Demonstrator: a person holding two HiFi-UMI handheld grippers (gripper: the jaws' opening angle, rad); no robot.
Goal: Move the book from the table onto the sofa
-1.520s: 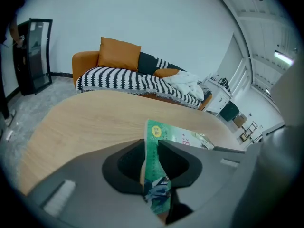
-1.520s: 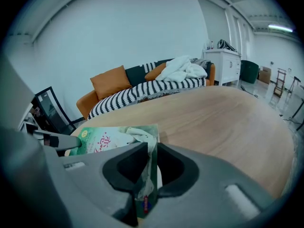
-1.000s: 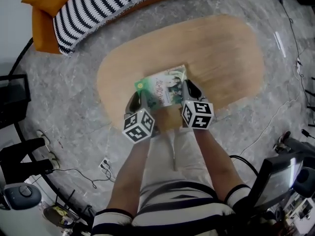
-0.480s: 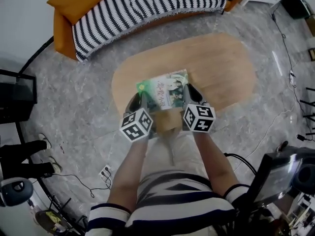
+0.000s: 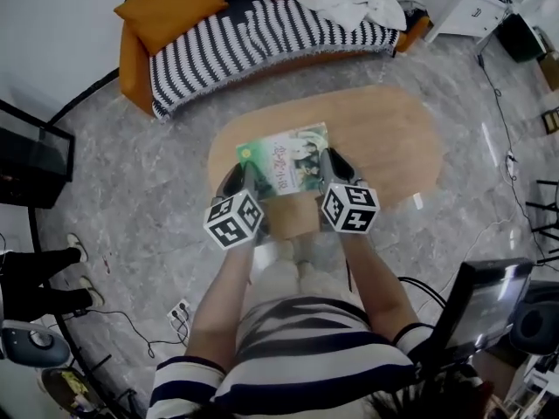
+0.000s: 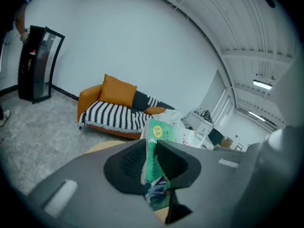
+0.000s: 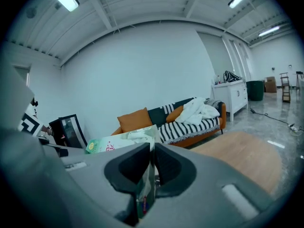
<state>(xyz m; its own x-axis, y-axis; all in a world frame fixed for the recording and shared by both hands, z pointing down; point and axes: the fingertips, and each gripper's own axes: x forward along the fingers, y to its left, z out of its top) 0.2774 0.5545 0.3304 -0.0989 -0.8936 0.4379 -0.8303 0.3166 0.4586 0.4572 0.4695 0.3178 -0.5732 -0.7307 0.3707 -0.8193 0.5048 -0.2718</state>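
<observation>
While pinched between hand-held grippers (image 5: 247,177) (image 5: 329,166), book (image 5: 284,157) over table (image 5: 384,138)

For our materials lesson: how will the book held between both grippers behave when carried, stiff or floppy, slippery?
Probably fairly stiff: the book spans flat between the left gripper and right gripper without visible sag. It looks thin, so likely light. Its cover seems glossy, so it might slip, though both grippers clamp its edges.

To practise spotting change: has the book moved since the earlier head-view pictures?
Yes. The book has risen off the wooden table: the table beneath it looks smaller while the book keeps its size.
</observation>
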